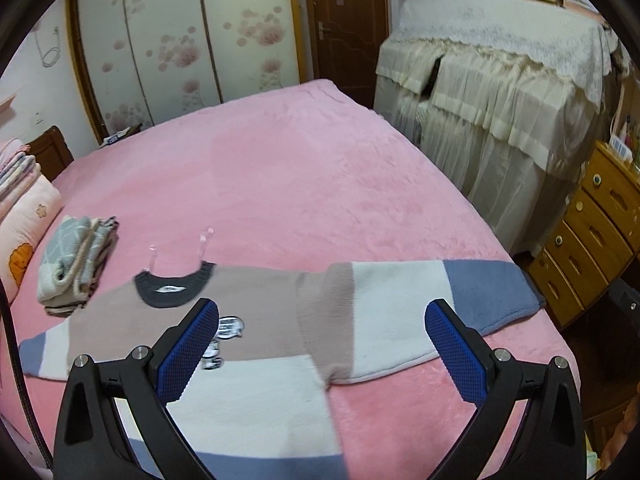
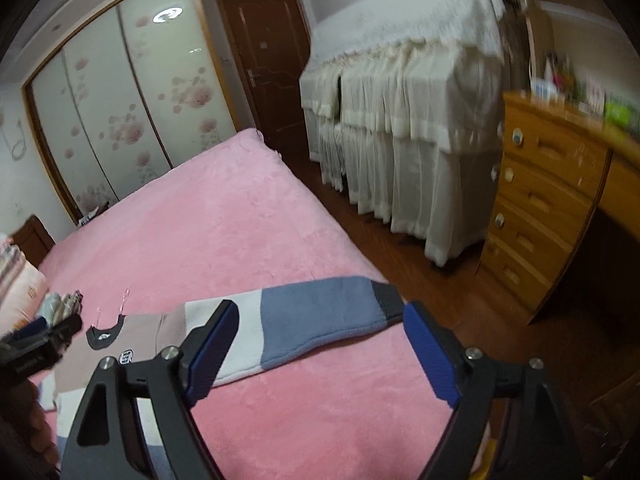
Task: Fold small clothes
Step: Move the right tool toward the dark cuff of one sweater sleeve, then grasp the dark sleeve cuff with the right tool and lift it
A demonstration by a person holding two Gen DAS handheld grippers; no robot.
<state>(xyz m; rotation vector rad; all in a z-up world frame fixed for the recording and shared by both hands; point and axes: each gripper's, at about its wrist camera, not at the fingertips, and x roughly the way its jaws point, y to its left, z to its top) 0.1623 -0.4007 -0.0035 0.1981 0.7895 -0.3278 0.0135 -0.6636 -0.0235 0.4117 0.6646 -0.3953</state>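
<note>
While spread face-up across the near edge of the pink blanket [image 1: 280, 184], the colour-block sweater [image 1: 256, 312] lies flat and ready for folding: dark collar [image 1: 172, 288] toward the headboard side, both sleeves stretched straight out, right sleeve [image 2: 312, 316] running to the bed's edge with its dark cuff [image 2: 386, 298] almost over the side. Laid out like this, probably, so each sleeve can be taken at its end and turned in over the body.

Above the chest of the sweater, the left gripper [image 1: 322, 344]: blue pads [image 1: 188, 356] set wide apart, nothing between them, no cloth touched. Above the blanket just short of the right sleeve, the right gripper [image 2: 320, 352]: also released and empty, though somewhat less than fully spread. Both angled downward at the garment, well placed for a first pinch on sleeve or hem.

On the collar side, just beside the sweater's left shoulder, a small stack of folded clothes [image 1: 76, 264] — set aside, out of the working area but near enough for the next piece to go on top. Against the pillow [image 1: 24, 232], more folded bedding, partly cut off by the frame edge.

Containers: a wooden chest of drawers [image 2: 548, 208] beside the bed, all drawers closed, contents unseen; bottles and small items on its top too blurred to name. Sliding wardrobe [image 1: 180, 40] with flowered panels closed as well. Lace-covered furniture [image 1: 492, 92] beyond the bed, whatever under the cover hidden.
</note>
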